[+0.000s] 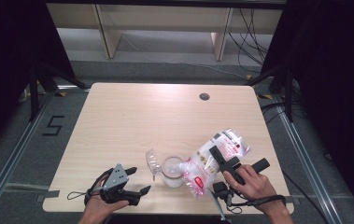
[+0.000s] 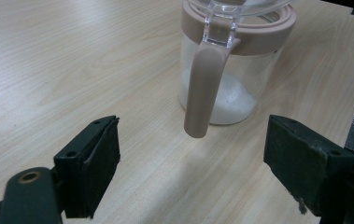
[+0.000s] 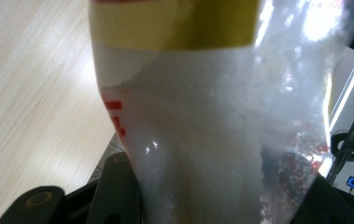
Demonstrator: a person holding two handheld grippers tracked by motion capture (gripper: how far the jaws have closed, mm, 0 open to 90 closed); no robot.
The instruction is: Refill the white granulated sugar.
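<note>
Two grippers over table [image 1: 118, 116]. Right gripper [image 1: 225, 161], at 4 o'clock, clamped on clear bag [image 1: 214, 161] of white granules, bag tilted, lower end at jar mouth. Jar [image 1: 172, 171] near front edge at 6 o'clock, lid flipped open. Left gripper [image 1: 135, 179], at 7 o'clock, jaws apart, empty, facing jar handle [image 2: 205, 88].

A pale wooden table [image 1: 118, 121] stands on grey floor [image 1: 165, 51], black curtains [image 1: 6, 56] flanking.

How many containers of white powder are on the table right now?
2: a jar standing near the front edge, lid open, and a plastic bag tilted over it, clamped in the right gripper.
</note>
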